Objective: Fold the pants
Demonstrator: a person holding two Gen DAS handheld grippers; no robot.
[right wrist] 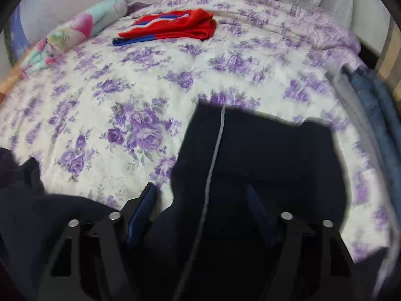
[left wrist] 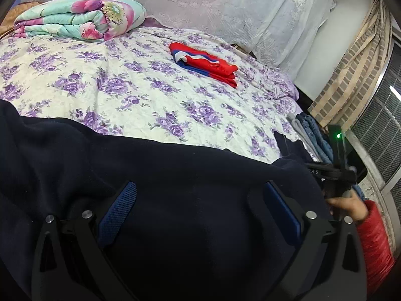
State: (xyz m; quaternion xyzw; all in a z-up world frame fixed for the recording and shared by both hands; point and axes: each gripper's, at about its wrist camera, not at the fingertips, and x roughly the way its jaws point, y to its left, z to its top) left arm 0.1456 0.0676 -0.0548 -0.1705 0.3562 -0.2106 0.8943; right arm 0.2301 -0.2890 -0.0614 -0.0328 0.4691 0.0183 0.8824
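Navy pants (left wrist: 175,175) lie spread on the floral bedspread (left wrist: 130,95), filling the space between and under both sets of jaws. The left gripper (left wrist: 200,200) stands wide open over the cloth, gripping nothing. The right gripper (right wrist: 200,200) is part open, straddling the white-striped leg; contact unclear.

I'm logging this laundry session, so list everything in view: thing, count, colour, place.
pants: one, dark navy with a thin white side stripe, near edge of the bed, between both grippers' fingers
bedspread: one, white with purple flowers, covering the bed
folded garment: one, red, blue, white, far side
rolled quilt: one, teal and pink floral, far left corner
jeans: a stack, blue, right edge of the bed
left gripper: black, blue pads, open
right gripper: black, blue pads, open
sleeve: one, red
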